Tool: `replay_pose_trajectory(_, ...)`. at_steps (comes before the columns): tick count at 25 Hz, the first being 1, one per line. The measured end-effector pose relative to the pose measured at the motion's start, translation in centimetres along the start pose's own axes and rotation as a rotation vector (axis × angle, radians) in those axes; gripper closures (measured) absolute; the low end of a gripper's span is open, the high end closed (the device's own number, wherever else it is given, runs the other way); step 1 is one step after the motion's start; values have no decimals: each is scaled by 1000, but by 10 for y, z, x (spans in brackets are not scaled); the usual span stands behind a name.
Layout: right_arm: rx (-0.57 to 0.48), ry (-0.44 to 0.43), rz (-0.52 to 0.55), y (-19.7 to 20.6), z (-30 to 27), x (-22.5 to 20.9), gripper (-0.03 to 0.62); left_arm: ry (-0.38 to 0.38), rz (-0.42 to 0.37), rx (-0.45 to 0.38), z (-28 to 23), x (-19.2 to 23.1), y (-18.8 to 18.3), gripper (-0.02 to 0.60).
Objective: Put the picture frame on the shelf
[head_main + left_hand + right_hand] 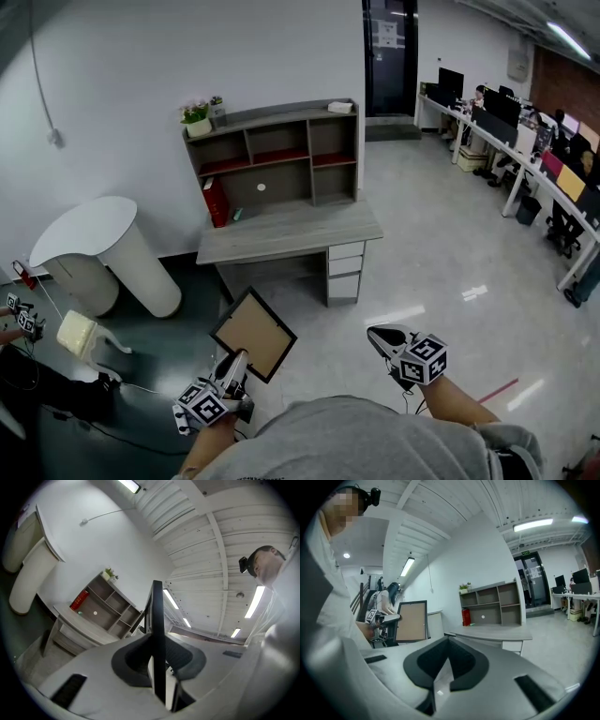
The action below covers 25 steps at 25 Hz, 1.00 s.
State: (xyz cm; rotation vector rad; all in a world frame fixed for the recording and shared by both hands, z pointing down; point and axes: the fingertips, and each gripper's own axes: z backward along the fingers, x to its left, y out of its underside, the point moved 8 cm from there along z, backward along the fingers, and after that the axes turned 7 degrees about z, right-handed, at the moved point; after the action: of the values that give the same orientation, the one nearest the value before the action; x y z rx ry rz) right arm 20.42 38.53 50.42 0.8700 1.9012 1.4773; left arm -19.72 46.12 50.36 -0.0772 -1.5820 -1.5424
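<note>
The picture frame [253, 334], black-edged with a brown back, is held up in front of me by its lower corner, with my left gripper [236, 366] shut on it. In the left gripper view the picture frame [157, 630] stands edge-on between the jaws of the left gripper [158, 665]. My right gripper [380, 337] hangs to the right with its jaws together and nothing in them. From the right gripper [439, 667] I see the picture frame [411, 621] off to the left. The grey shelf unit [277, 155] stands on a desk [291, 230] ahead by the wall.
A red object [216, 202] stands in the shelf's lower left bay and small plants [197, 116] sit on top. A white rounded cabinet [103, 248] stands left of the desk. Cables lie on the dark floor at left. Office desks with people [525, 141] line the far right.
</note>
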Motion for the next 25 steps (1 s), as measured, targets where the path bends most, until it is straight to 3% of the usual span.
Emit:
replay_pose_trajectory(13,5,35,-21,24,72,-66,580,16,53,-2,-64,-35,46,491)
replay_pose_trajectory(19,5,16,-24,26,55,-74,580,12,55,6,-71,-29,45,491)
replay_pose_trajectory(25,30,-2,-5,22,16,-76,580,8,78,4,-77,3,32,491)
